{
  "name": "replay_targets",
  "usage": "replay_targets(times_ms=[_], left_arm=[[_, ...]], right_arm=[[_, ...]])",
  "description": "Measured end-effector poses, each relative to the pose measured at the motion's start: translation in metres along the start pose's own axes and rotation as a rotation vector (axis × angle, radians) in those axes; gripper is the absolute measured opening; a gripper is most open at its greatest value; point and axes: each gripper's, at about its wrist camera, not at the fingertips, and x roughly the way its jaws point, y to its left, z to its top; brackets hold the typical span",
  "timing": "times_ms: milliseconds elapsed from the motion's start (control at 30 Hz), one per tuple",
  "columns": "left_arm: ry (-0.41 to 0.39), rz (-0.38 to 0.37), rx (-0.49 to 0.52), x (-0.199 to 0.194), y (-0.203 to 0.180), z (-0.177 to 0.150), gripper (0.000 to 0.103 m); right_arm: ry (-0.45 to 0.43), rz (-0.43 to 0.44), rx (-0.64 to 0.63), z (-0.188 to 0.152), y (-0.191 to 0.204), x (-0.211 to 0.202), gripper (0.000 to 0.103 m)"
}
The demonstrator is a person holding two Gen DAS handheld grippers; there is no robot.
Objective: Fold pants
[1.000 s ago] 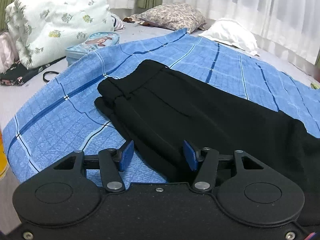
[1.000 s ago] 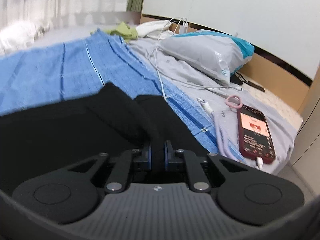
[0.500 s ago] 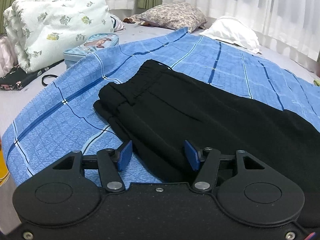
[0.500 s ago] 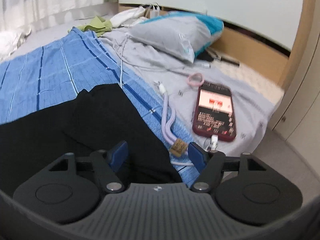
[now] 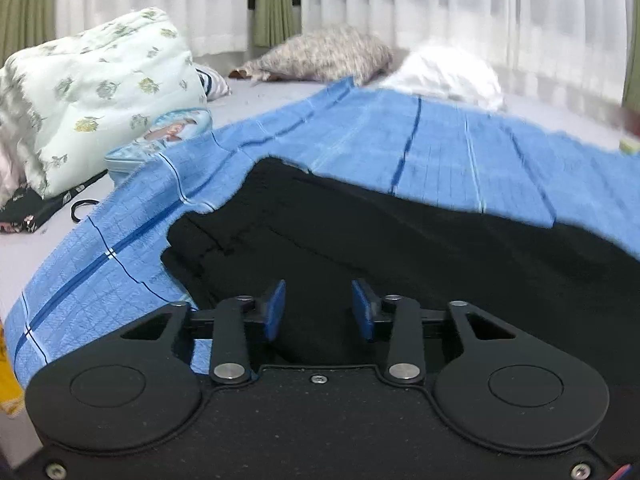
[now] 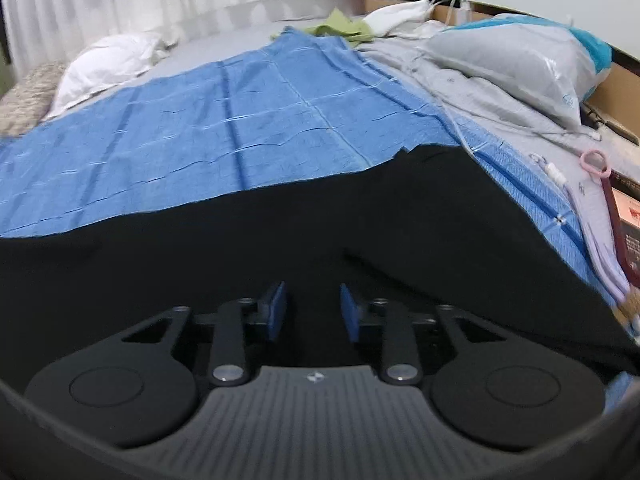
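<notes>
A blue checked blanket (image 5: pixel 420 140) covers the bed before white curtains (image 5: pixel 440 12); the black pants (image 5: pixel 400 248) lie flat on it, waistband toward ten o'clock in your left view; your left gripper (image 5: pixel 319 310) hangs released over the cloth; your right gripper (image 6: pixel 312 312) is likewise parted above the legs, grasping nothing; a phone (image 6: pixel 628 228) lies at three o'clock.

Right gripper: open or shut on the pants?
Open. The right gripper shows a clear gap between its blue pads, over the black pants, no cloth pinched.
</notes>
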Motion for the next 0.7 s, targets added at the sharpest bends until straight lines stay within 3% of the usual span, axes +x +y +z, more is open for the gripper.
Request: replay_targets(times_ms=[100, 200, 233, 333, 433, 700], left_arm=[[0.031, 0.02, 0.012, 0.009, -0.002, -0.004, 0.035], [0.026, 0.033, 0.028, 0.01, -0.003, -0.006, 0.036], [0.028, 0.032, 0.027, 0.011, -0.003, -0.006, 0.036], [0.032, 0.035, 0.02, 0.012, -0.001, -0.005, 0.036], [0.031, 0.037, 0.018, 0.013, 0.001, -0.004, 0.035], [0.031, -0.015, -0.029, 0.006, 0.012, 0.005, 0.045]], right_arm=[[-0.008, -0.07, 0.008, 0.022, -0.022, 0.016, 0.03], [-0.022, -0.236, 0.084, 0.056, -0.062, 0.027, 0.032], [-0.04, -0.249, 0.107, 0.065, -0.07, 0.024, 0.034], [-0.078, -0.228, 0.12, 0.081, -0.081, 0.013, 0.038], [-0.055, -0.2, 0.084, 0.085, -0.078, 0.009, 0.04], [-0.024, -0.011, -0.02, 0.071, -0.014, -0.004, 0.058]])
